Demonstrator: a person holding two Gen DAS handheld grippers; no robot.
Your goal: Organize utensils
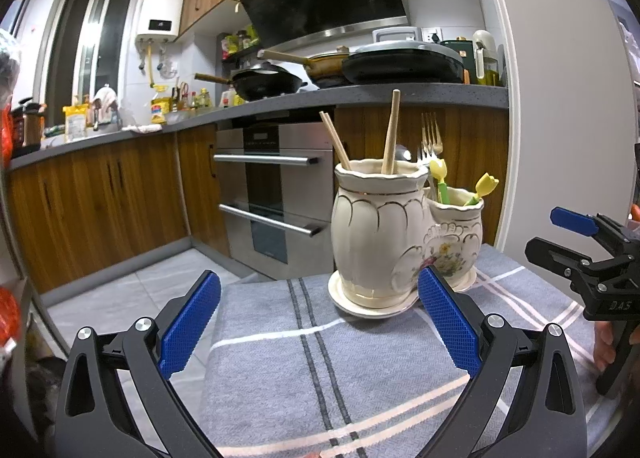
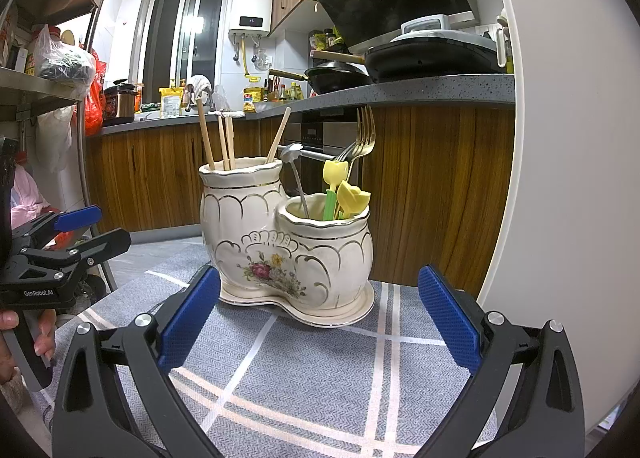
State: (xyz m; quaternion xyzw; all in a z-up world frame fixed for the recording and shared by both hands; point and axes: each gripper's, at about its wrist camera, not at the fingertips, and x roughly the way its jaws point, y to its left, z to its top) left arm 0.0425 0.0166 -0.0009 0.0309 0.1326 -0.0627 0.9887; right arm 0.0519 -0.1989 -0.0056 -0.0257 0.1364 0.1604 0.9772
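A cream double ceramic holder point(image 1: 380, 230) point(image 2: 288, 242) stands on a grey striped cloth point(image 1: 304, 362) point(image 2: 304, 370). Its tall pot holds wooden chopsticks point(image 1: 390, 133) point(image 2: 206, 133). The short pot point(image 2: 328, 254) holds gold forks point(image 2: 366, 133) point(image 1: 431, 133), a small spoon point(image 2: 294, 169) and yellow tulip-topped picks point(image 2: 348, 193) point(image 1: 486, 183). My left gripper point(image 1: 320, 322) is open just in front of the holder, nothing between its blue pads. My right gripper point(image 2: 320, 322) is also open before the holder and empty. Each gripper appears in the other's view, the right gripper point(image 1: 580, 242) and the left gripper point(image 2: 76, 230).
A white wall edge point(image 1: 560, 97) rises right of the holder. Behind are wooden cabinets point(image 1: 100, 193), an oven point(image 1: 272, 185) and a counter point(image 1: 360, 93) with pans. A metal shelf point(image 2: 48, 85) stands left in the right wrist view. A hand point(image 2: 24, 338) holds the left gripper.
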